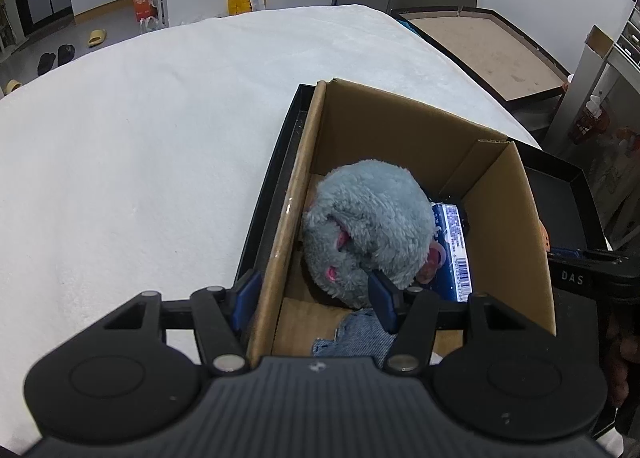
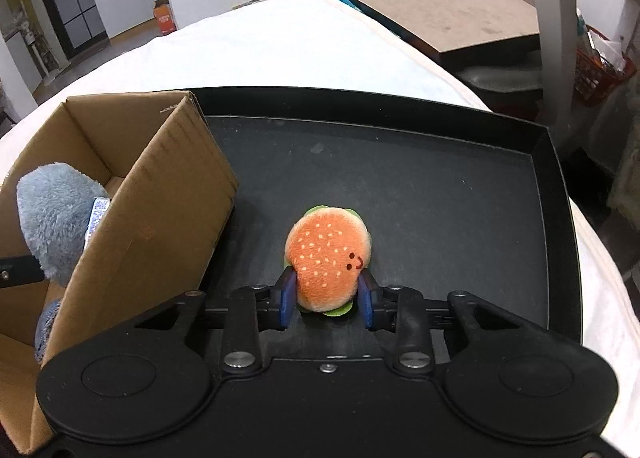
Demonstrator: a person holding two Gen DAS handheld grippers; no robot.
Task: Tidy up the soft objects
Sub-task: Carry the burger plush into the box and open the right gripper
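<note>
A grey plush mouse (image 1: 368, 226) lies in an open cardboard box (image 1: 508, 226), on a blue packet (image 1: 454, 246) and beside denim cloth (image 1: 356, 332). My left gripper (image 1: 316, 298) is open and straddles the box's left wall, with one finger outside and one touching the plush. In the right wrist view, my right gripper (image 2: 327, 300) is shut on an orange plush burger (image 2: 328, 262), which squeezes in between the pads just above the black tray (image 2: 440, 194). The box (image 2: 152, 202) and the mouse (image 2: 52, 214) stand to its left.
The tray and box sit on a white cloth-covered table (image 1: 140, 146). A framed brown board (image 2: 448, 6) lies beyond the table on the right. A red basket (image 2: 600, 70) and shelves stand at far right. The right gripper's body (image 1: 592, 274) shows at the box's right.
</note>
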